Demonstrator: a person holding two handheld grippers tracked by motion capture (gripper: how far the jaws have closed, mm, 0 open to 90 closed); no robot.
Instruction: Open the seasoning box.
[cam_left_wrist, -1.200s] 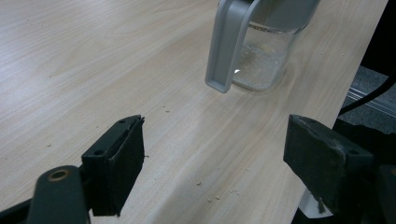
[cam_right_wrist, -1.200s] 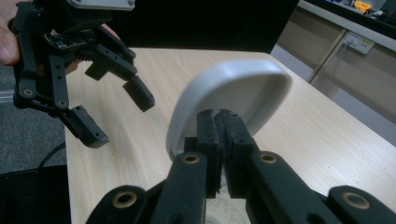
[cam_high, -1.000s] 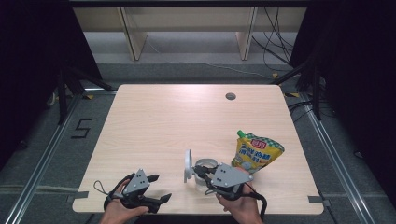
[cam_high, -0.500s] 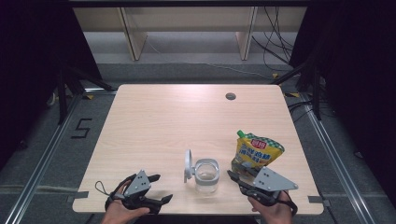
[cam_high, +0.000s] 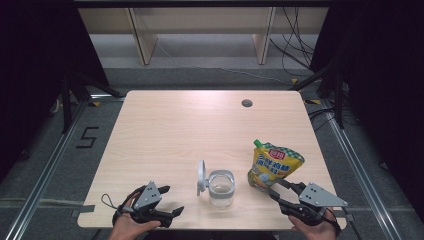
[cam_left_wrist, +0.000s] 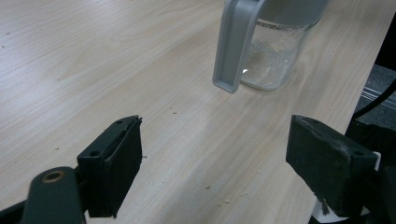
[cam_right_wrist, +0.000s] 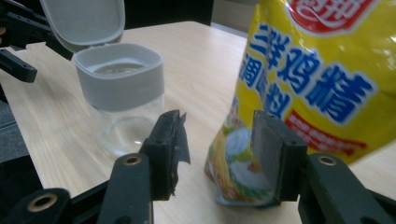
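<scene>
Around the work table

The light wooden table (cam_high: 200, 125) has a small round hole (cam_high: 247, 103) near its far right corner, and fine crumbs (cam_left_wrist: 219, 198) lie scattered on its near part. Behind it stands a pale shelf unit (cam_high: 200, 30), with dark cables (cam_high: 295, 45) hanging to the right. On the grey floor (cam_high: 50, 165) at the left, a marking reads 5 (cam_high: 88, 137).

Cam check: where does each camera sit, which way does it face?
High view: above the near edge, facing forward and down on the table; hands with left gripper and right gripper.
Left gripper view: low, toward the jar; open jaws.
Right gripper view: low, toward the pouch; open jaws.
All share the jar.
</scene>
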